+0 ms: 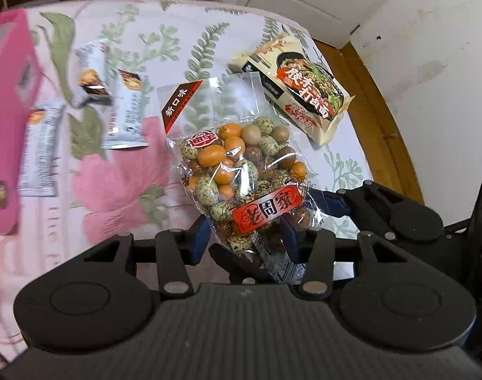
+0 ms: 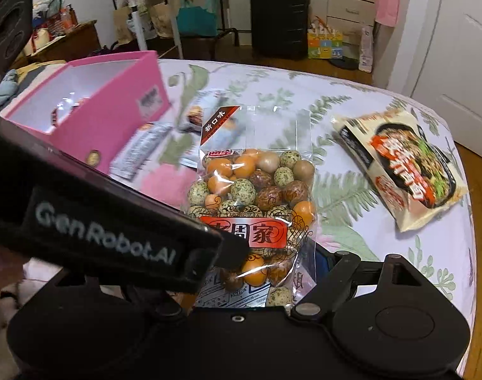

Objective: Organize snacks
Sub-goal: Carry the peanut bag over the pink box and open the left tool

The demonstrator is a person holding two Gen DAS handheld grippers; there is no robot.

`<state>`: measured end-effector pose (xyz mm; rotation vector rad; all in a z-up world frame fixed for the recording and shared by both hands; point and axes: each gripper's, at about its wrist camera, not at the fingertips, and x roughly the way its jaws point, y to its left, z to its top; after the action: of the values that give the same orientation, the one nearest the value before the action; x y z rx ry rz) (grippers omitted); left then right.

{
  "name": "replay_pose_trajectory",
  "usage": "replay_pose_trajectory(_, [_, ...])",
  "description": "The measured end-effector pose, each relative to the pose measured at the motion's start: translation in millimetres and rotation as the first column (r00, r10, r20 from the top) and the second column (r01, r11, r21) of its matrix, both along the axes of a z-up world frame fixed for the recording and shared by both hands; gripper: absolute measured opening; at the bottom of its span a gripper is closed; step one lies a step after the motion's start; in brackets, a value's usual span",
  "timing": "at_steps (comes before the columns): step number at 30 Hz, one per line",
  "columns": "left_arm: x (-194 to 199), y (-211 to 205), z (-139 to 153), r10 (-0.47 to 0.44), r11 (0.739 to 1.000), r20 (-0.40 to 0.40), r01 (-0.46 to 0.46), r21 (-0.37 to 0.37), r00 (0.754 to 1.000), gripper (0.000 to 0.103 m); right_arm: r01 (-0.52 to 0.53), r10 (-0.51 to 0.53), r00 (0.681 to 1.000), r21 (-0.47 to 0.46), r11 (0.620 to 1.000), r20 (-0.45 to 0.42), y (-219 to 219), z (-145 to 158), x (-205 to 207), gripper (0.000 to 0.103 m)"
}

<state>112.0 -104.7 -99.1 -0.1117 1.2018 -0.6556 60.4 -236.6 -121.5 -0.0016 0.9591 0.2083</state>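
Note:
A clear bag of coloured coated nuts (image 1: 241, 171) with a red label is held above the flowered cloth. My left gripper (image 1: 245, 240) is shut on the bag's lower end, blue pads on both sides. My right gripper (image 2: 272, 281) also grips the same bag (image 2: 256, 196) from the right; its left finger is hidden behind the left gripper's body. A noodle packet (image 1: 301, 88) lies at the right, also in the right wrist view (image 2: 405, 164). Several white snack sachets (image 1: 126, 110) lie at the left. A pink box (image 2: 95, 107) stands open at the left.
The flowered cloth (image 1: 120, 183) covers the table, whose wooden edge (image 1: 383, 120) runs at the right. A white door and wall lie beyond. A black suitcase (image 2: 279, 19), shelves and bags stand in the room behind.

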Motion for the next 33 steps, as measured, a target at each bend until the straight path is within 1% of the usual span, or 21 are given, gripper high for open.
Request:
replay_pose_trajectory(6, [-14.2,40.5,30.1,0.041,0.999,0.012,-0.041,-0.017,0.999,0.046,-0.091,0.091,0.996,-0.012,0.996,0.024,30.1,30.7,-5.5,0.086])
replay_pose_trajectory(8, [-17.5,58.6,40.4,0.069,0.997,0.021,-0.068,-0.026,0.997,0.046,-0.126,0.127,0.991,-0.019,0.992,0.039,43.3,41.1,-3.8,0.086])
replay_pose_trajectory(11, [-20.6,90.7,54.6,0.138,0.989,0.033,-0.136,-0.057,0.990,0.048,-0.205,0.210,0.975,-0.064,0.977,0.075,69.2,57.4,1.8,0.086])
replay_pose_trajectory(13, [-19.0,111.5,62.6,0.179,0.982,0.052,-0.175,-0.067,0.982,0.048,-0.264,0.273,0.958,-0.103,0.959,0.093,87.5,66.7,10.1,0.086])
replay_pose_trajectory(16, [-11.5,142.0,71.2,0.237,0.970,0.069,-0.232,-0.078,0.969,0.049,-0.355,0.371,0.922,-0.140,0.924,0.108,117.4,79.2,28.3,0.086])
replay_pose_trajectory(21, [14.6,195.9,73.6,0.350,0.935,0.065,-0.344,-0.089,0.935,0.050,-0.505,0.536,0.834,-0.209,0.837,0.132,168.9,87.1,60.6,0.086])
replay_pose_trajectory(25, [41.8,232.6,68.7,0.382,0.924,0.074,-0.379,-0.051,0.921,0.050,-0.571,0.598,0.786,-0.187,0.800,0.156,201.5,79.3,94.0,0.086])
replay_pose_trajectory(27, [58.0,250.7,63.4,0.397,0.918,0.057,-0.395,-0.033,0.916,0.050,-0.588,0.610,0.774,-0.165,0.792,0.169,217.1,71.5,109.3,0.086])
replay_pose_trajectory(30, [81.7,276.2,53.7,0.432,0.902,0.025,-0.432,-0.008,0.901,0.050,-0.611,0.624,0.761,-0.127,0.782,0.179,236.5,58.8,132.5,0.086])
replay_pose_trajectory(31, [89.6,283.5,49.8,0.444,0.896,0.018,-0.444,0.006,0.896,0.050,-0.621,0.630,0.754,-0.109,0.776,0.184,241.1,56.2,139.9,0.086])
replay_pose_trajectory(33, [103.5,297.2,41.8,0.454,0.891,-0.007,-0.453,0.029,0.891,0.051,-0.639,0.627,0.747,-0.022,0.769,0.222,244.5,52.9,154.7,0.085])
